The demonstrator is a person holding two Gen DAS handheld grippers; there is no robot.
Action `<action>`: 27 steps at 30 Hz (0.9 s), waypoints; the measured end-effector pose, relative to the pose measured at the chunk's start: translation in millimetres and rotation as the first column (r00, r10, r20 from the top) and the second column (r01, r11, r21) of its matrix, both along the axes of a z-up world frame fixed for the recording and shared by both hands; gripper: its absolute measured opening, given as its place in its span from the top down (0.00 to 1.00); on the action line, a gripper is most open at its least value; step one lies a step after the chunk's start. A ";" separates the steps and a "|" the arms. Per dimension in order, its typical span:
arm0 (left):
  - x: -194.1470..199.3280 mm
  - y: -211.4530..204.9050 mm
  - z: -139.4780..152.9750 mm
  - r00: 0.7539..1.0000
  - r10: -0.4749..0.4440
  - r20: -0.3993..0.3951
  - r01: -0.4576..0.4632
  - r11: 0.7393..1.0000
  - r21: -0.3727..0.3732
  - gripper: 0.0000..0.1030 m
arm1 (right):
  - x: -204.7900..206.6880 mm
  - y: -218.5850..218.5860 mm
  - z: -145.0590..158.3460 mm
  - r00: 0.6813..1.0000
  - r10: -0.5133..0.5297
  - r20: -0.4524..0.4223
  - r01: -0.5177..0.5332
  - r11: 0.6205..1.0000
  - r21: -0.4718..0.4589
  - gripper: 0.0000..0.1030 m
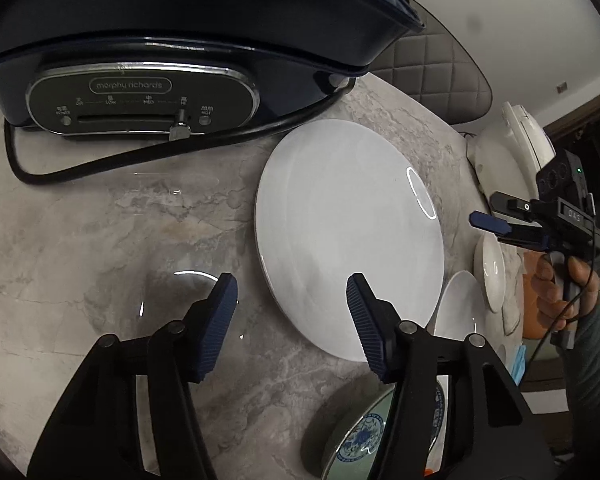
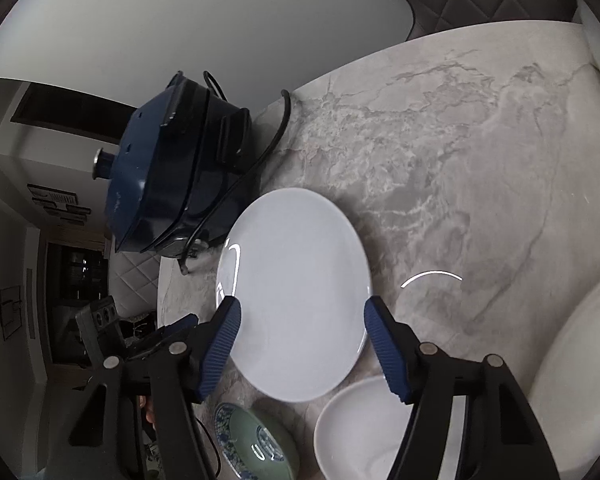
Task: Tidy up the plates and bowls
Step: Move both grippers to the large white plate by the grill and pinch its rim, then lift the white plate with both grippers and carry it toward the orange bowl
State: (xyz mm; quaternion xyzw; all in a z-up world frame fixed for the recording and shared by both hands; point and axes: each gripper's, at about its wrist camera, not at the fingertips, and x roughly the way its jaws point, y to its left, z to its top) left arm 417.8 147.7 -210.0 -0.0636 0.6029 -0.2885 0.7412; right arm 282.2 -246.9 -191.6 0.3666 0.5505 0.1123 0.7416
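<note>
A large white plate [image 1: 349, 240] lies flat on the grey marbled desk [image 1: 100, 240], near the middle of the left wrist view. The left gripper [image 1: 292, 292] hangs above the desk at six o'clock of that view, its blue ribbed fingers [image 1: 220, 320] spread wide and holding nothing; the right-hand finger overlaps the plate's near edge, though I cannot tell whether it touches. At twelve o'clock from the plate sits a dark blue electric cooker [image 1: 160, 40], its black cord [image 1: 80, 168] curling over the desk in front of it.

At four o'clock from the plate, just beside its rim, is a small white bowl [image 1: 457, 308], and past it at three o'clock a second white bowl [image 1: 489, 272]. At five o'clock, partly hidden behind the left gripper's arm, rests a green dish with blue-and-white pattern [image 1: 359, 436].

The right gripper [image 2: 301, 308], seen from its own camera, hovers over the same plate [image 2: 296, 292] with fingers [image 2: 383, 344] released and apart, one at either side of the plate, gripping nothing. The white bowl [image 2: 355, 428] lies at six o'clock below the plate there, the patterned dish [image 2: 256, 440] at seven o'clock, and the cooker [image 2: 172, 168] at ten o'clock.
</note>
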 end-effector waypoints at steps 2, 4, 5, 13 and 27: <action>7.2 -3.3 -7.5 1.000 -0.010 -0.004 0.010 1.000 0.005 0.49 | 13.3 -1.0 -14.7 0.999 0.032 -0.020 -0.032 0.999 0.029 0.36; 15.6 -3.8 -17.6 1.000 0.004 -0.031 -0.005 1.000 -0.011 0.49 | 21.5 -2.8 -25.4 0.998 0.056 -0.012 -0.056 0.998 0.039 0.36; 22.4 -4.4 -23.9 0.999 0.016 -0.047 -0.016 1.000 -0.011 0.49 | 23.1 -3.9 -30.4 0.998 0.062 -0.011 -0.062 0.997 0.042 0.36; 53.5 -30.5 -53.2 0.996 0.000 -0.087 0.003 0.999 0.034 0.64 | 29.8 -7.1 -62.1 0.995 0.085 -0.051 -0.083 0.996 0.042 0.54; 46.4 -45.5 -50.6 0.993 0.014 -0.121 -0.004 0.997 0.082 0.83 | 33.8 3.4 -71.5 0.982 0.155 -0.107 -0.151 0.987 0.045 0.86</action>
